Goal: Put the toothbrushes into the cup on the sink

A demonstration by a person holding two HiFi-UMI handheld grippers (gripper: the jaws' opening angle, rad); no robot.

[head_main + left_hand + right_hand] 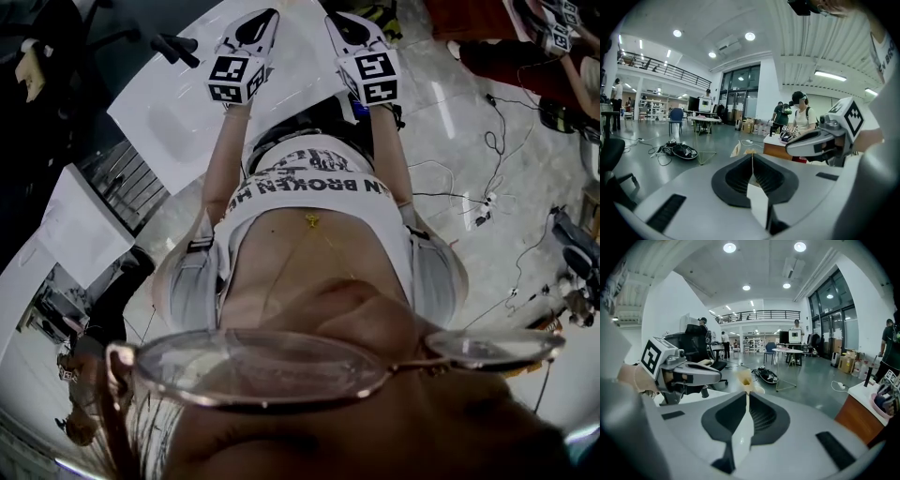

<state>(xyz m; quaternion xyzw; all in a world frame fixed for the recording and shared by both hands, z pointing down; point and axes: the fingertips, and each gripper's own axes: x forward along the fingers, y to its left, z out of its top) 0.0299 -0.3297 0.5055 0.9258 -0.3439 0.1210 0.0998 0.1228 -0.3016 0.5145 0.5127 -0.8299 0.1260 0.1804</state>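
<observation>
No toothbrush or cup shows in any view. In the head view both grippers are held up in front of the person's chest, above a white counter [178, 112]. The left gripper [270, 15] and the right gripper [332, 19] stand side by side, a short way apart. Seen from the left gripper view, the left gripper [751, 155] has its jaws meeting along a thin line with nothing between them. The right gripper [746, 380] looks the same in its own view, its pale pad tips touching. Each gripper sees the other beside it: the right gripper [790, 149] and the left gripper [725, 376].
Both gripper cameras look out into a large hall. A person in a white shirt stands at a desk [802, 116]. A black bag with cables [679, 151] lies on the floor near a table [704, 120]. A wooden desk [862, 416] is at the right. Cables [487, 202] trail across the floor.
</observation>
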